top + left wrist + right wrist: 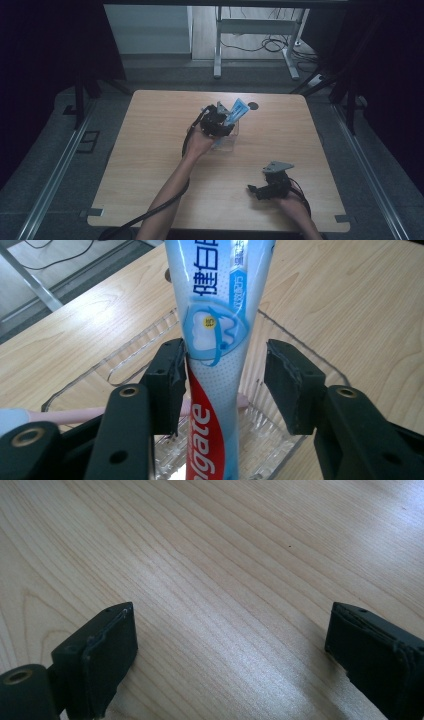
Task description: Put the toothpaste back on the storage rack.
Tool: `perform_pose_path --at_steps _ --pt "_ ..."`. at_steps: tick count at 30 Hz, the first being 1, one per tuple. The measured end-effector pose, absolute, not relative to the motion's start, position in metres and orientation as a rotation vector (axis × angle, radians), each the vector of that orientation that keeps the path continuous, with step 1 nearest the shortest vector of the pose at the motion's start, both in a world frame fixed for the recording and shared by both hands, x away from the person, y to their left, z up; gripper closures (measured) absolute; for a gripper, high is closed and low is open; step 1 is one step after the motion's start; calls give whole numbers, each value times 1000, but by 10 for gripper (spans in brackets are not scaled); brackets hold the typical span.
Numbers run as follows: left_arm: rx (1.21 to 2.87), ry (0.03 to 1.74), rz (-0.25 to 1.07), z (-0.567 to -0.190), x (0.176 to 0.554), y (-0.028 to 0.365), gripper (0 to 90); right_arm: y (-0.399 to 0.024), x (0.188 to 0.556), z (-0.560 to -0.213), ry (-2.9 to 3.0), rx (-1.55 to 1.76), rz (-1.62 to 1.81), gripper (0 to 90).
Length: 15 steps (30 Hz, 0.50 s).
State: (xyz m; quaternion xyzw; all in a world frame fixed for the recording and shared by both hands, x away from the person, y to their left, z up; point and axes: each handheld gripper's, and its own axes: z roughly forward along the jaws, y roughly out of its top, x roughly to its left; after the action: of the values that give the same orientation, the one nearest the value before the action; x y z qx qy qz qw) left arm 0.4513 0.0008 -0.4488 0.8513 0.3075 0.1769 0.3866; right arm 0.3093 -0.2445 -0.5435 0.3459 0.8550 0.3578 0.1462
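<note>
A blue, white and red toothpaste tube (215, 340) stands tilted in a clear plastic container (125, 352) near the middle of the wooden table (150, 150). My left gripper (225, 370) straddles the tube with its jaws apart: the left pad rests against the tube, while a gap separates the right pad from it. A pink toothbrush (75, 415) lies in the container behind the tube. In the high view the tube (236, 112) leans up and right out of the container (227, 144), with the left gripper (220, 125) at it. My right gripper (255, 190) is open low over bare wood (230, 640) near the front right.
A small dark round hole (253, 105) sits in the tabletop just behind the container. Beyond the far edge stand white desk legs (217, 45) and loose cables on the floor. Metal rails (55, 175) run along both sides of the table.
</note>
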Motion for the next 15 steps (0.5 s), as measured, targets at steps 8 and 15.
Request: perform_pose_path --at_steps 8,15 --pt "2154 777 435 -447 447 0 418 -245 309 -543 2462 995 1030 61" --pt "2132 776 411 -444 444 1 337 -245 309 -544 2462 994 1030 61"
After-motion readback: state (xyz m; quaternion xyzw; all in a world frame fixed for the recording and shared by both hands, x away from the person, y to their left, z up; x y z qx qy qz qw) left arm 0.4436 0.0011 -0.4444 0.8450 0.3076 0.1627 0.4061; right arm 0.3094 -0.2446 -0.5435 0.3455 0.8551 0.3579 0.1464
